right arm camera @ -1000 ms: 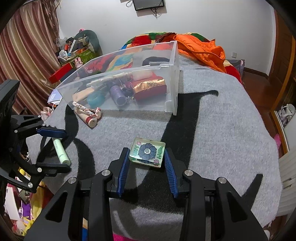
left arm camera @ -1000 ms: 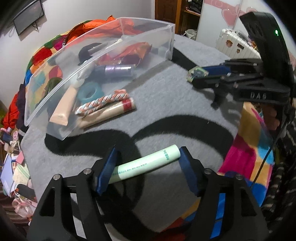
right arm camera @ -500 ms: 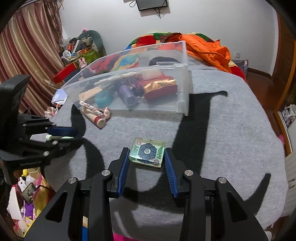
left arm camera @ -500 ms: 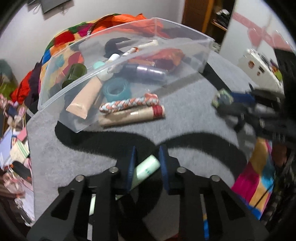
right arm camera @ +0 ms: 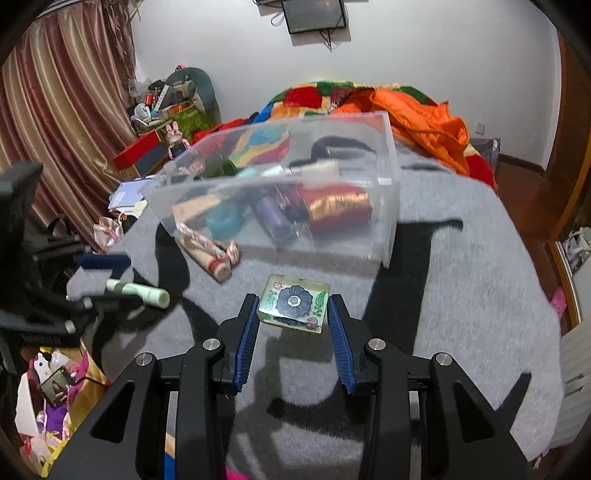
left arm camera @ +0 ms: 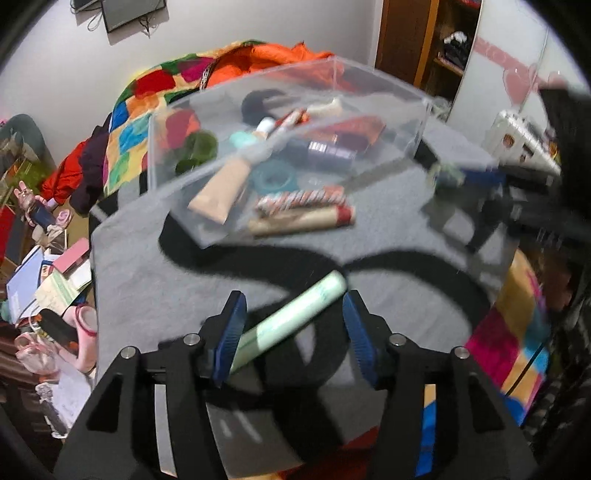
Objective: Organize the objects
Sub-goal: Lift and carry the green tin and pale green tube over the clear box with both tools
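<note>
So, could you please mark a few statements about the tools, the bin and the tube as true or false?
The right tool grips the floral block. True.
The clear bin is empty. False: it holds several items.
The green tube is inside the bin. False: it is outside, between the fingers of the left tool.
A screen hangs on the wall. True.

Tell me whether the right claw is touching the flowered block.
Touching. In the right wrist view the right claw has both pads pressed against the flowered block, with no gap.
</note>
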`<state>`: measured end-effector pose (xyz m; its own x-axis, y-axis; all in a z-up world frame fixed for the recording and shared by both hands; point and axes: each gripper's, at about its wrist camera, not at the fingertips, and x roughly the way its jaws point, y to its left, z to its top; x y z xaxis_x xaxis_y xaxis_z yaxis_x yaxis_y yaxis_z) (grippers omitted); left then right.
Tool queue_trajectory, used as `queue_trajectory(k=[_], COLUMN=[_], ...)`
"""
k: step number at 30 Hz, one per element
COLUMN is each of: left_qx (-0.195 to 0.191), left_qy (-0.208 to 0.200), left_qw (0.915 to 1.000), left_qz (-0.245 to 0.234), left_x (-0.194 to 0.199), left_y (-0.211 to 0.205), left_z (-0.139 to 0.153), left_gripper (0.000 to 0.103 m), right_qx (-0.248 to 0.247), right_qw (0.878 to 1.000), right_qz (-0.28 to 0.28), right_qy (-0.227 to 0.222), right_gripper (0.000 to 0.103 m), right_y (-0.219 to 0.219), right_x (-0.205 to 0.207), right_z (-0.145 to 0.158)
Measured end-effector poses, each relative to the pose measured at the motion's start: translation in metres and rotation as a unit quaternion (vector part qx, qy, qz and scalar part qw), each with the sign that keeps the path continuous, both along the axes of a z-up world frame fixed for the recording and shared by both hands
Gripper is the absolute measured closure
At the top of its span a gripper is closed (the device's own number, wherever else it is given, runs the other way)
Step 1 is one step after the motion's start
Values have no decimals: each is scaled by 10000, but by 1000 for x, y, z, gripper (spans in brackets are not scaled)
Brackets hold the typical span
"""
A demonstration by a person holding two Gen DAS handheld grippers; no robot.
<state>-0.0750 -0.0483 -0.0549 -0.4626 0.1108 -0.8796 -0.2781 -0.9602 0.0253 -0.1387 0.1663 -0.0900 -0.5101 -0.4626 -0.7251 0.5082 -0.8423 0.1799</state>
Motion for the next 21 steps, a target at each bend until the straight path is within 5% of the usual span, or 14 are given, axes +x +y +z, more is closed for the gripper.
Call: queue_trajectory(k=[4, 6, 10, 13, 21], left_qx=[-203, 6, 120, 22, 513], left_qy=[-155, -114, -30, 82, 200], left_qw=[9997, 9999, 9999, 10000, 9984], left_qz=[14, 31, 27, 42, 136], left_x=[0, -2, -6, -5, 5], left_y=[-10, -14, -11, -4, -3], left_z=[-19, -20, -19, -19, -9], left_gripper=[47, 50, 79, 88, 88], right_qx=[5, 26, 72, 96, 158], right_qw=[9999, 9998, 9996, 9994, 9978], right_qz=[47, 65, 70, 52, 4], right_qy=[126, 189, 258, 335, 644], right_gripper=[69, 69, 69, 69, 69], right_y=[-8, -12, -18, -20, -25], right_x=[0, 0, -3, -7, -22], right_z=[9, 14, 19, 25, 42])
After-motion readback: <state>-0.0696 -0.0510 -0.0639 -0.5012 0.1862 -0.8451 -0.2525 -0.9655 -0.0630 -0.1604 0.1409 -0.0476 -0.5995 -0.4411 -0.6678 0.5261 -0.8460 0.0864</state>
